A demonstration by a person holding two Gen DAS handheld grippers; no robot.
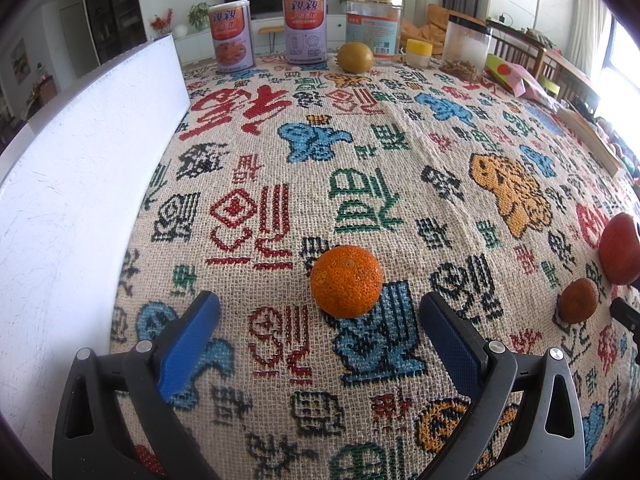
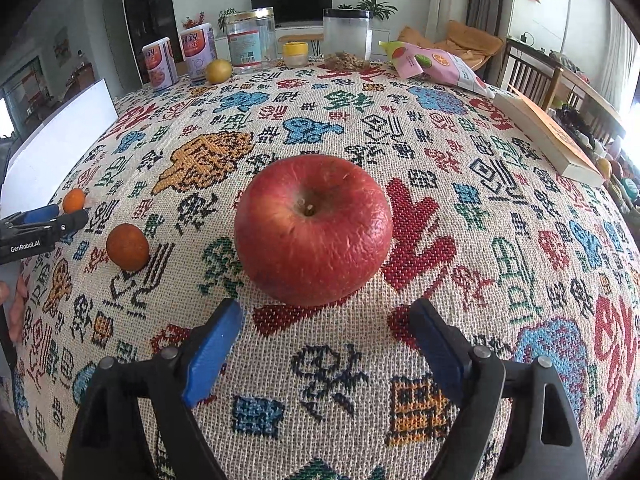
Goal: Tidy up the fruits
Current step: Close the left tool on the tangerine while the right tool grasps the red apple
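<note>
Resting on the worktop (image 2: 500, 208), whose woven cloth carries coloured characters, are four fruits: one wrinkled red apple (image 2: 313, 230), two pebbly round mandarins, and one smooth yellow-green fruit (image 1: 355, 57) at the far edge. The left hand-held gripper (image 1: 319, 308) is spread open, its blue ribbed pads either side of the bright mandarin (image 1: 346, 281), not touching it. The right hand-held gripper (image 2: 325, 316) is likewise open just short of the apple. The darker mandarin (image 2: 127, 247) lies between the two grippers. Behind stand two printed cans (image 1: 231, 36), two clear jars (image 1: 374, 26) and a flat white board (image 1: 76, 184).
</note>
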